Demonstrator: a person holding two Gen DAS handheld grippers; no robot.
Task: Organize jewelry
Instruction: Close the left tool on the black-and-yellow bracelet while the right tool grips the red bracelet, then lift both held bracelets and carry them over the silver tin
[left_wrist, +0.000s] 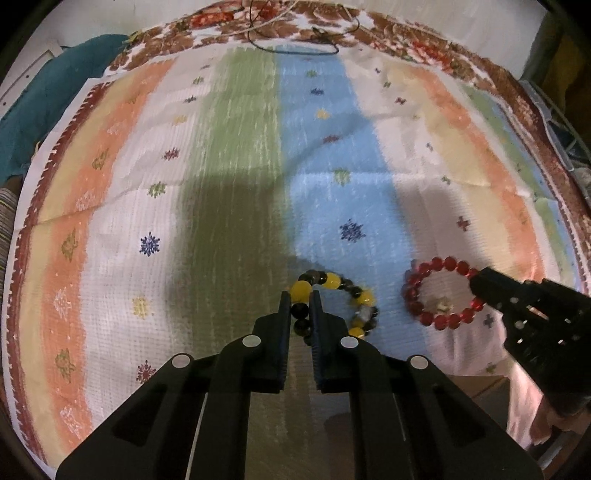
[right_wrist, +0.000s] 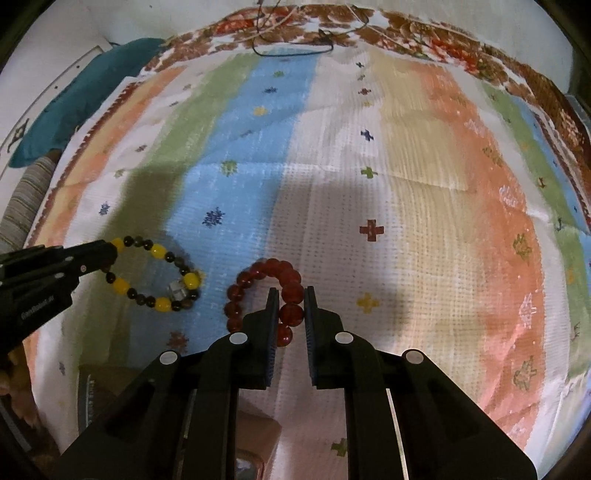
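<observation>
On our left, the left hand-held gripper (left_wrist: 300, 297) is clamped on the near arc of the yellow-and-black bracelet (left_wrist: 360, 295), whose loop trails away to its right over the striped cloth (left_wrist: 236, 147). Just right of that, well clear of it, the red bracelet (right_wrist: 258, 280) lies with its right-hand arc pinched in the right hand-held gripper (right_wrist: 291, 293), the loop reaching left. Each hand already has its own piece, so neither need cross; we judge carrying them off comes next.
</observation>
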